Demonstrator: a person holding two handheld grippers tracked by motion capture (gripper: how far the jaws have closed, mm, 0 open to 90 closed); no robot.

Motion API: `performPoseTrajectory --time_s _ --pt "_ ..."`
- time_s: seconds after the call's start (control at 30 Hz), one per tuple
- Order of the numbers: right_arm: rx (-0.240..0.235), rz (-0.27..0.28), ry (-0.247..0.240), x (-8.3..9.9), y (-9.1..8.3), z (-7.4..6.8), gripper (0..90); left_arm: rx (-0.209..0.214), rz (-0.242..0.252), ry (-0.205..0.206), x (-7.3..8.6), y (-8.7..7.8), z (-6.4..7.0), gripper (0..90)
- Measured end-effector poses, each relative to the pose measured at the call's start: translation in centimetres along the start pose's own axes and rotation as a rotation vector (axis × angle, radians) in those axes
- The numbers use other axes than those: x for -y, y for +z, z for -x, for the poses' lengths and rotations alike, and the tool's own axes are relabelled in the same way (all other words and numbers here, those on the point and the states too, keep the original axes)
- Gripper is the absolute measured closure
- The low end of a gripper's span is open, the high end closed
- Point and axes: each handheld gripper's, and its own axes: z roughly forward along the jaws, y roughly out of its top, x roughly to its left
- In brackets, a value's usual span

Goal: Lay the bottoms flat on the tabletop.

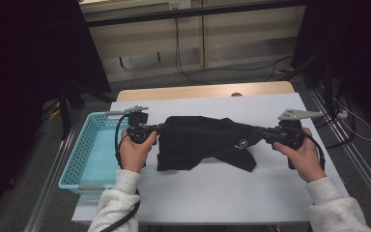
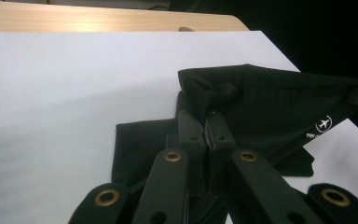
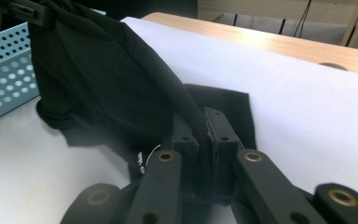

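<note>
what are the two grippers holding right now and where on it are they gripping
Both hold the black garment, stretched between them above the white table cover. The left gripper pinches its one end, the right gripper the opposite end, near the small white logo.

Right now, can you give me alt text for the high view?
A person stretches a black garment between two tools over a white table: the left tool is shut on its left end, the right tool on its right end, and the lower cloth sags onto the table. A light blue basket sits at the table's left edge.
</note>
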Motion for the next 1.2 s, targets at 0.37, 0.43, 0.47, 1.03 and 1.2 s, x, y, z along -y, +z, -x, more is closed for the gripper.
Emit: performPoseTrajectory --time_s 0.37,0.43,0.47,1.03,1.2 --pt "0.009 -0.057 -0.005 -6.0 4.1 2.5 85.5 -0.041 -0.016 -0.035 -6.4 1.8 -3.3 88.1" --pt "0.058 -0.067 -0.040 -8.9 5.8 3.2 85.7 -0.059 0.031 -0.041 -9.0 2.3 -3.8 88.1" --pt "0.088 -0.042 -0.029 -10.6 6.6 3.7 85.7 -0.106 0.070 -0.013 -10.3 2.5 -3.9 88.0" --pt "0.128 -0.208 -0.079 -1.3 7.3 -0.7 25.9 -0.116 -0.042 0.077 -0.7 6.0 -1.0 14.8" --pt "0.136 -0.176 -0.048 2.4 4.9 -2.3 24.6 -0.099 -0.058 0.111 2.1 5.3 0.5 12.5"
